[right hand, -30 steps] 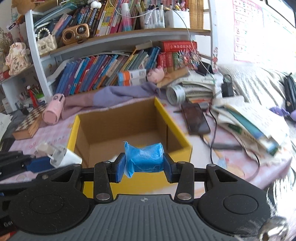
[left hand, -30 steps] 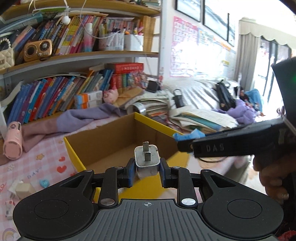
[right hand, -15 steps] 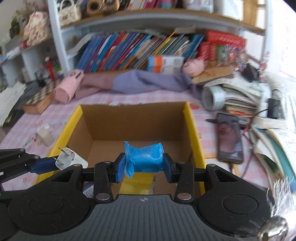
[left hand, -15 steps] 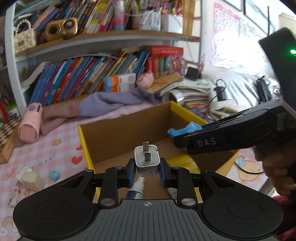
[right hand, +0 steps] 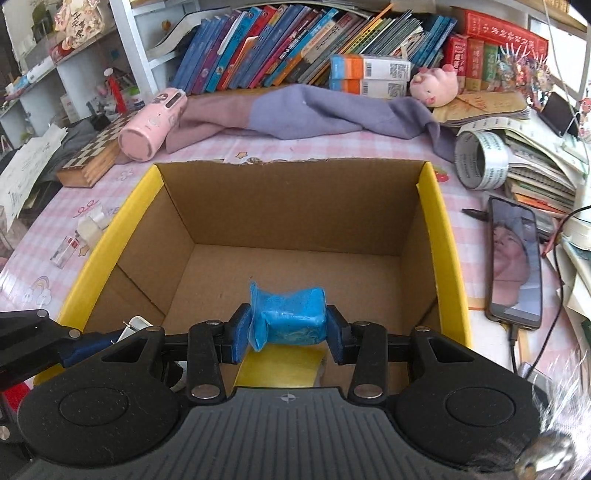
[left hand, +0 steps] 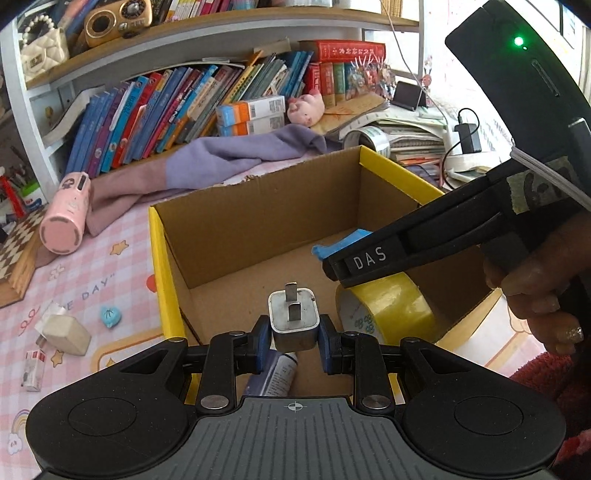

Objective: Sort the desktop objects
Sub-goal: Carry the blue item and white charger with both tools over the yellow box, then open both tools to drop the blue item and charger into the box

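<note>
Below, you see a pink checked tablecloth [right hand: 229, 147] under an open cardboard box [right hand: 295, 206] with yellow rims; bookshelves [right hand: 295, 33] stand behind the box. Your left gripper [left hand: 294, 339] is clamped on a white plug adapter [left hand: 293, 314], prongs up, over the box. Your right gripper [right hand: 286, 328] pinches a crumpled blue packet [right hand: 290, 317] above the box floor.

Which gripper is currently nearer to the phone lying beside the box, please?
Right. The right gripper hangs over the box, the phone just past its yellow wall; the left gripper is at the far wall.
</note>
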A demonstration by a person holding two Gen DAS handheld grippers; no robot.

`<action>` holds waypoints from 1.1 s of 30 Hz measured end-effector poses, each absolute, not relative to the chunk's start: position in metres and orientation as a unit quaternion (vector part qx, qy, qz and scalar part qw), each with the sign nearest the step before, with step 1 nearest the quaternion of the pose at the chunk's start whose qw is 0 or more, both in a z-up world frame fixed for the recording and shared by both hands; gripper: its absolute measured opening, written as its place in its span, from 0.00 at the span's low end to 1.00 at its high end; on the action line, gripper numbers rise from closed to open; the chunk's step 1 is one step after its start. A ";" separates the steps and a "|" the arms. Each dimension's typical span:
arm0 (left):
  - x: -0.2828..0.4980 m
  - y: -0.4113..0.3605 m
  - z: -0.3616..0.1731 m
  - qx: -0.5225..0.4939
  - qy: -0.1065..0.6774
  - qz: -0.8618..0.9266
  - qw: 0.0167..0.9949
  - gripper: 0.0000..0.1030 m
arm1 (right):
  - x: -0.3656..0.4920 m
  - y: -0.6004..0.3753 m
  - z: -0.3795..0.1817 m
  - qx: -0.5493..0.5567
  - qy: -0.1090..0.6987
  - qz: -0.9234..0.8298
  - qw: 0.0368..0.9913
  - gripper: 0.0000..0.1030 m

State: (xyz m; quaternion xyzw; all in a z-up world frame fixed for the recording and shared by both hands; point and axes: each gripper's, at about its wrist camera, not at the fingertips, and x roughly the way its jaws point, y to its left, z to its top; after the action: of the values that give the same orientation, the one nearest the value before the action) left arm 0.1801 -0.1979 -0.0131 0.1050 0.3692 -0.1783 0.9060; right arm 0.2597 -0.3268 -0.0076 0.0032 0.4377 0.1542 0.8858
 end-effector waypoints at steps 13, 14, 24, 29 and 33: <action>0.169 -0.200 -0.006 0.115 0.340 -0.150 0.921 0.43 | 0.265 -0.330 -0.013 0.018 0.451 0.151 0.880 0.47; 0.166 -0.200 -0.004 0.114 0.332 -0.147 0.925 0.49 | 0.264 -0.330 -0.011 0.020 0.447 0.151 0.882 0.50; 0.144 -0.188 0.015 0.111 0.279 -0.113 0.947 0.69 | 0.243 -0.322 0.004 0.032 0.395 0.161 0.904 0.59; 0.135 -0.176 0.020 0.107 0.261 -0.101 0.954 0.73 | 0.233 -0.317 0.011 0.037 0.378 0.154 0.912 0.59; 0.131 -0.162 0.026 0.093 0.245 -0.103 0.960 0.75 | 0.220 -0.312 0.018 0.031 0.362 0.141 0.921 0.59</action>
State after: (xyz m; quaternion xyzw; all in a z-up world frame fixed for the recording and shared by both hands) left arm 0.1307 -0.1621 0.0257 0.0930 0.2450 -0.1028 0.9596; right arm 0.2202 -0.3115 0.0177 0.0314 0.3621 0.1411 0.9209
